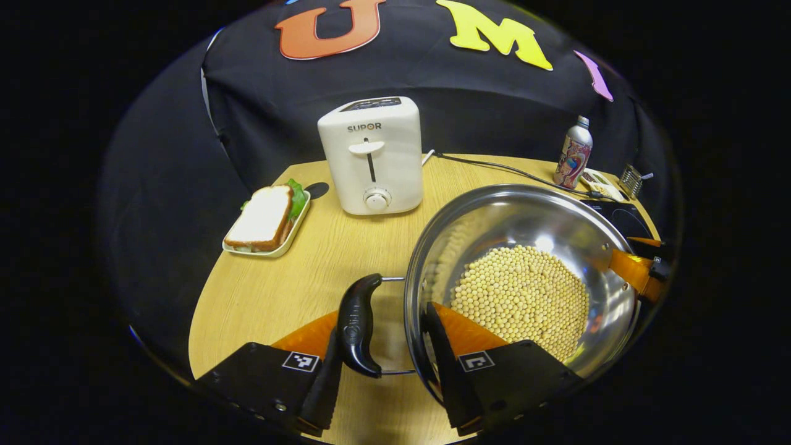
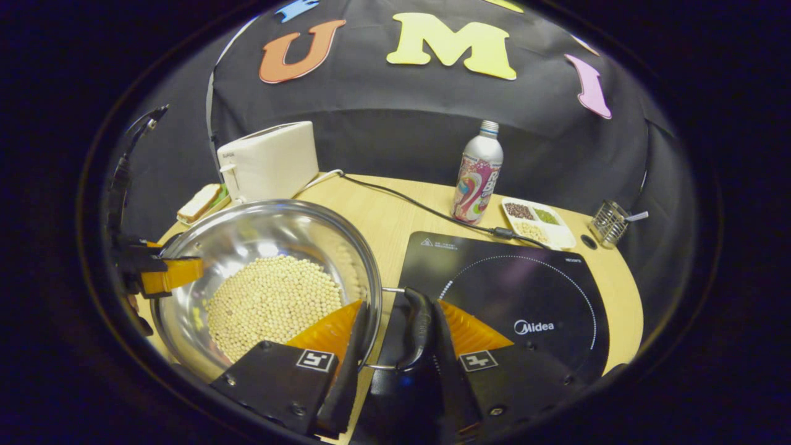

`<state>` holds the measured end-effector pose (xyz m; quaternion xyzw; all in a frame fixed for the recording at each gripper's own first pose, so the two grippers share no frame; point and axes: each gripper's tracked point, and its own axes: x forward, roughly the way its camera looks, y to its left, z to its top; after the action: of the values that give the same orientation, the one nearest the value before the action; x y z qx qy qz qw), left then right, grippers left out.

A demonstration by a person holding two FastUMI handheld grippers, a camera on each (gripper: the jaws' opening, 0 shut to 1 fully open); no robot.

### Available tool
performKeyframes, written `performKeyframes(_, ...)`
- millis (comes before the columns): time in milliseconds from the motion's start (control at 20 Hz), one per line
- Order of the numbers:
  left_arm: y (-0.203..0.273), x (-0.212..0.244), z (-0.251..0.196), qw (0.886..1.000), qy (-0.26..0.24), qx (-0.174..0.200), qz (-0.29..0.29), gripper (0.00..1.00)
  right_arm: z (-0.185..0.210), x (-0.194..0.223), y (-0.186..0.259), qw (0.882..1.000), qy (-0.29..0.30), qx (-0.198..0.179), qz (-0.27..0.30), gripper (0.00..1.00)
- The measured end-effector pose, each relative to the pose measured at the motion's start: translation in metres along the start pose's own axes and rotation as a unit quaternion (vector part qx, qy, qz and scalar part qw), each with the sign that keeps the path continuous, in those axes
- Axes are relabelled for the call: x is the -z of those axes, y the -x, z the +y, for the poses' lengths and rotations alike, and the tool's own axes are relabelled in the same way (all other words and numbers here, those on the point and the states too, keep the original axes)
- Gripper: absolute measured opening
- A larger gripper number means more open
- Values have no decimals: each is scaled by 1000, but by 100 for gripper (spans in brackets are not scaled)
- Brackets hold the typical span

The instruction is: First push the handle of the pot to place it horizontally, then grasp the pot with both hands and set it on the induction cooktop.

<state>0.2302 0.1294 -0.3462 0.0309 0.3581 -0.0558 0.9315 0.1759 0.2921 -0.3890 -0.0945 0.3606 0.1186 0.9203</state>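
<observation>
Left gripper view: the left gripper (image 1: 383, 346) sits bottom centre, fingers spread around the pot's (image 1: 522, 278) handle (image 1: 358, 324) and rim, not obviously squeezing. The pot of beans (image 1: 522, 296) fills the lower right.

Right gripper view: the right gripper (image 2: 395, 346) straddles the other handle (image 2: 417, 327) at bottom centre, also open. The cooktop (image 2: 513, 296) is lower right. Looks like the two-handed grab; next they'd need to close, then lift across.

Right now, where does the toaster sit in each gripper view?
Left gripper view: toaster upper centre, facing the camera, behind the pot, right of the sandwich tray.
Right gripper view: toaster upper left, seen side-on, behind the pot.
Shared landmark: the bottle at the table's back, right of the toaster in both.
</observation>
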Motion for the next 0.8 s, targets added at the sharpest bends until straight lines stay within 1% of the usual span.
performKeyframes(50,4,-1,1,1000,-3,-3,-4,66,-1,-1,0,1000,1,-5,2,58)
performKeyframes(150,5,3,0,1000,-3,-1,2,66,0,0,1,1000,-6,-11,4,58)
performKeyframes(300,-3,12,-4,1000,16,12,16,67,-3,1,0,1000,1,-5,7,58)
performKeyframes(400,-6,13,-4,1000,12,12,14,66,-3,-1,-3,1000,5,-4,4,58)
performKeyframes(500,-9,11,-5,1000,10,14,11,67,-4,-2,-5,1000,6,-5,1,59)
performKeyframes(600,-11,11,-5,1000,7,16,9,67,-4,-4,-7,1000,9,-9,-5,63)
performKeyframes(800,-13,11,-5,1000,7,16,-8,67,-4,-6,-10,1000,11,-23,-10,68)
